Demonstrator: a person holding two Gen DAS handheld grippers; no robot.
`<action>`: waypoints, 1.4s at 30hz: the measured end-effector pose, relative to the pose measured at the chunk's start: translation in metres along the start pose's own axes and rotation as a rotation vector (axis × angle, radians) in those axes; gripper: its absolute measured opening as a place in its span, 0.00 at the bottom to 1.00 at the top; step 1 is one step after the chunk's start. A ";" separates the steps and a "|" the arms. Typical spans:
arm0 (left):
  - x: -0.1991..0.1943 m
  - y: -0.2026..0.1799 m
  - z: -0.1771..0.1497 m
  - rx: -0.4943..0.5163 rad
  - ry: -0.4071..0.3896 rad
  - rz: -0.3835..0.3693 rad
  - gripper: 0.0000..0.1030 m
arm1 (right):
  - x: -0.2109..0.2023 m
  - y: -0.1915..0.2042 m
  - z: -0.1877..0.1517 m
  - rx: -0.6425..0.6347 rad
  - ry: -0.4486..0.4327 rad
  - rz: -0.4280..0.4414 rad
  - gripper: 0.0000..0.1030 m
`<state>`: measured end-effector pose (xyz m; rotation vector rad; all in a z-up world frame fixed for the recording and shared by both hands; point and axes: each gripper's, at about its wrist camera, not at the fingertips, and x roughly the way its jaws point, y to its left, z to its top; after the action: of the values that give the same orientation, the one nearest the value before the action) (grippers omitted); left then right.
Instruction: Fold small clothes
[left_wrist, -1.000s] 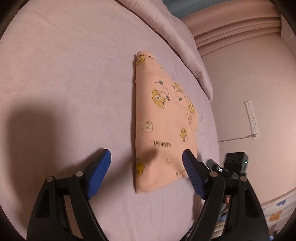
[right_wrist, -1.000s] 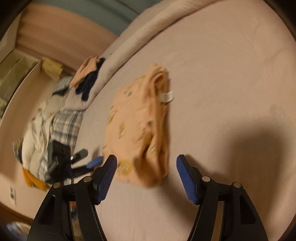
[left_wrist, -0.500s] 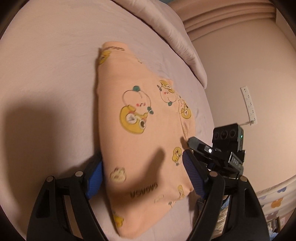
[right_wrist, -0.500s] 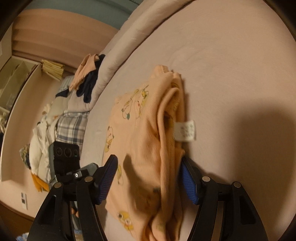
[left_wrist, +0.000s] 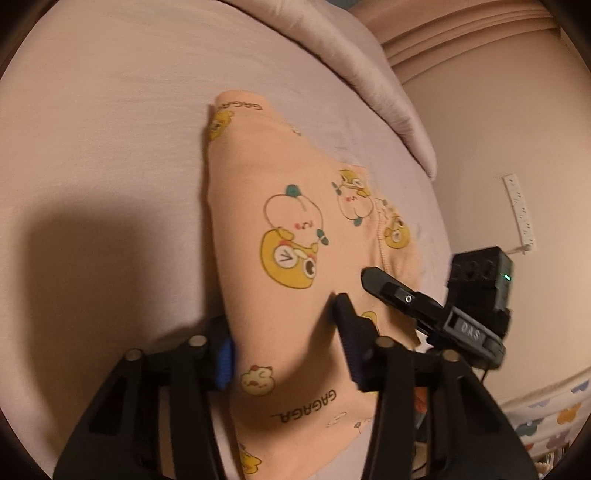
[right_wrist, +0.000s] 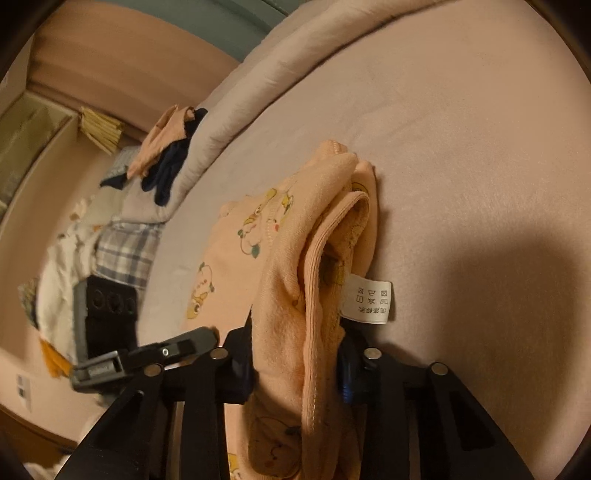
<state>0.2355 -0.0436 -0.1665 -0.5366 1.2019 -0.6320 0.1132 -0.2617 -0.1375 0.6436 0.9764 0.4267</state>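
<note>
A small peach garment (left_wrist: 280, 236) printed with yellow cartoon figures lies folded on the pink bed (left_wrist: 103, 122), near the bed's edge that faces the wall, with a rolled quilt (left_wrist: 354, 55) along the far edge beyond it. The left tool (left_wrist: 286, 341) has its jaws just closed in on the near end of the garment, and the blue pads press the cloth from both sides so that it bunches up between them. The right tool (right_wrist: 295, 363) has likewise just closed its jaws and pinches the thick stacked layers of the same garment (right_wrist: 325, 236) at the open hem, where a white care label (right_wrist: 369, 299) hangs out beside the right pad. In each wrist view the other tool shows close beside, at the same near end of the cloth. Past the bed's far left corner in the right view lies a heap of other clothes (right_wrist: 166, 151), with a plaid cloth (right_wrist: 125, 254) below it
</note>
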 end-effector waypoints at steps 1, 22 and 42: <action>-0.001 -0.001 -0.001 -0.008 -0.004 0.014 0.40 | -0.001 0.004 -0.001 -0.013 -0.007 -0.016 0.31; -0.078 -0.043 -0.072 0.162 -0.100 0.204 0.24 | -0.037 0.115 -0.056 -0.325 -0.108 -0.128 0.28; -0.172 -0.051 -0.141 0.133 -0.275 0.266 0.24 | -0.039 0.199 -0.099 -0.483 -0.095 -0.013 0.28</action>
<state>0.0520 0.0330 -0.0547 -0.3318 0.9431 -0.3929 -0.0020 -0.1078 -0.0190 0.2180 0.7484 0.5910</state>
